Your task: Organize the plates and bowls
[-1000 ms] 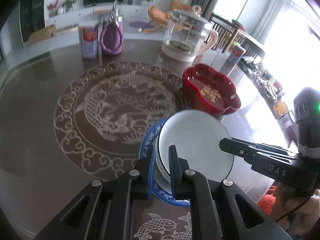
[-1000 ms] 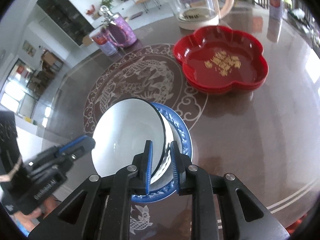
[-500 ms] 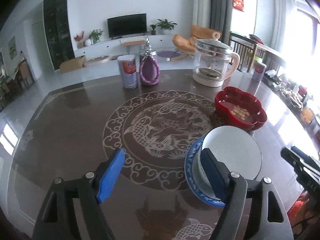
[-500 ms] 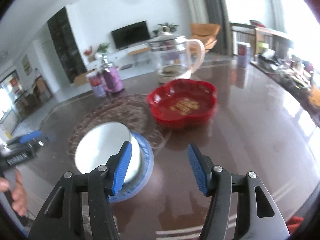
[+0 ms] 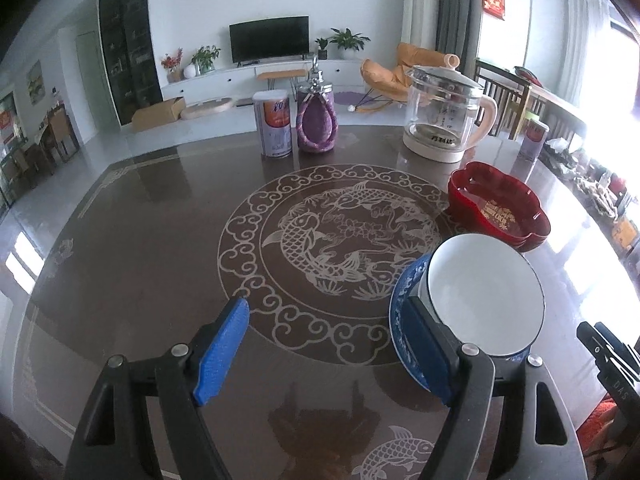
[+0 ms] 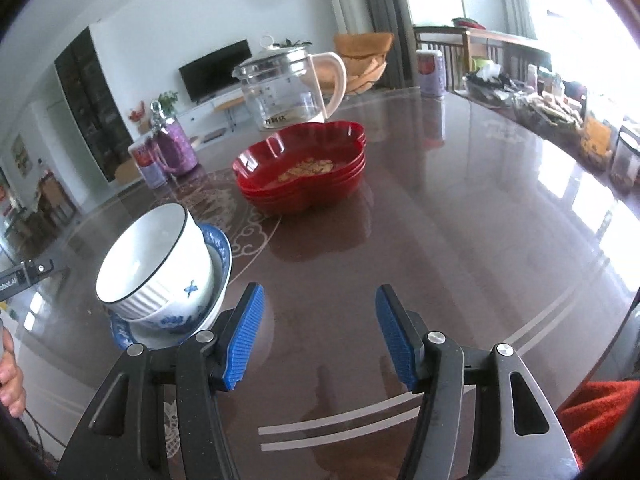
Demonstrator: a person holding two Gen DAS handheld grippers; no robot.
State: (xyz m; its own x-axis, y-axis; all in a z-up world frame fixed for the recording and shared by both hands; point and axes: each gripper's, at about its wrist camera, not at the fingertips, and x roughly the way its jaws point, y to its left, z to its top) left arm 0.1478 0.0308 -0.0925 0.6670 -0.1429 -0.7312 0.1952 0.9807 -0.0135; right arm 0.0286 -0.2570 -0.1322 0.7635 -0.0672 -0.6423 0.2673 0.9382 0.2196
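I am looking across a dark, glossy round table with a pale fish-and-cloud medallion set in its middle, and it is reflecting the bright windows on the right side of a living room. Behind it a television is hanging on a white wall over a low cabinet with potted plants. Toward the far edge a tin can and a purple jar are standing side by side, and a glass kettle is sitting to their right. In front of the kettle, red flower-shaped dishes are sitting nested in a stack. The white bowl is resting tilted inside a blue-patterned bowl, and both are sitting on a blue plate near my edge of the table. My left gripper is standing wide with nothing between its blue pads, its right finger overlapping the plate's rim in my view. My right gripper is likewise spread wide over bare table, just right of the stack.
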